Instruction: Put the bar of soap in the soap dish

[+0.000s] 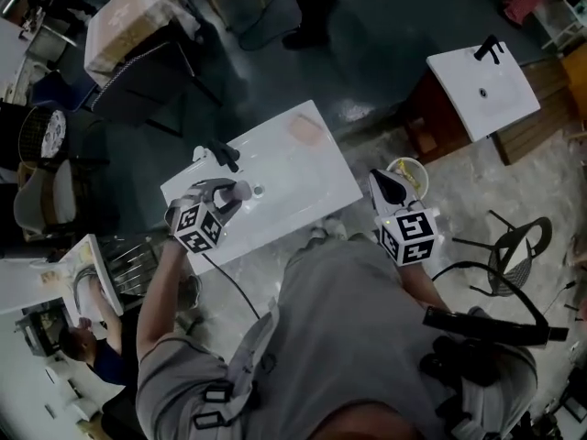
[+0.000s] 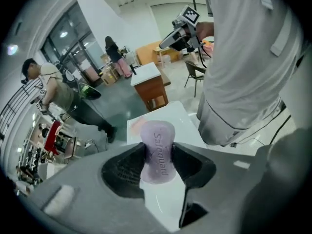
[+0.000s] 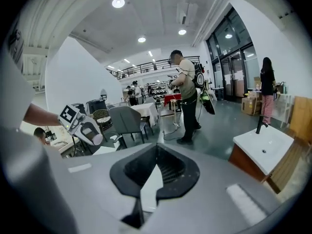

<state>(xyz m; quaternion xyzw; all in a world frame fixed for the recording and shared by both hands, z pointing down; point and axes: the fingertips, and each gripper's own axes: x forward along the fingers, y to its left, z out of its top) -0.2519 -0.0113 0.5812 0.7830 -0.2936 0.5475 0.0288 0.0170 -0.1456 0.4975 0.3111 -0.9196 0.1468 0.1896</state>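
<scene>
A white sink top (image 1: 293, 177) with a black tap (image 1: 223, 155) stands on a dark floor (image 1: 367, 26). To its right, a second sink (image 1: 483, 88), also with a black tap, sits on a wooden cabinet (image 1: 424, 108). A yellow-rimmed tub (image 1: 419, 174) stands just right of the first top, with a black wire chair (image 1: 516, 246) nearby. In the right gripper view a person (image 3: 186, 99) stands by a grey chair (image 3: 126, 121), and another person (image 3: 267, 89) stands near the windows (image 3: 234, 57).

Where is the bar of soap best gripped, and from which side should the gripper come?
Probably across its narrow width: press on the two long edges of the bar of soap near the middle, coming in from one end along its length. The bar is long with a slight waist, so the jaws seat there. The left gripper holds it so, lettered face free.
</scene>
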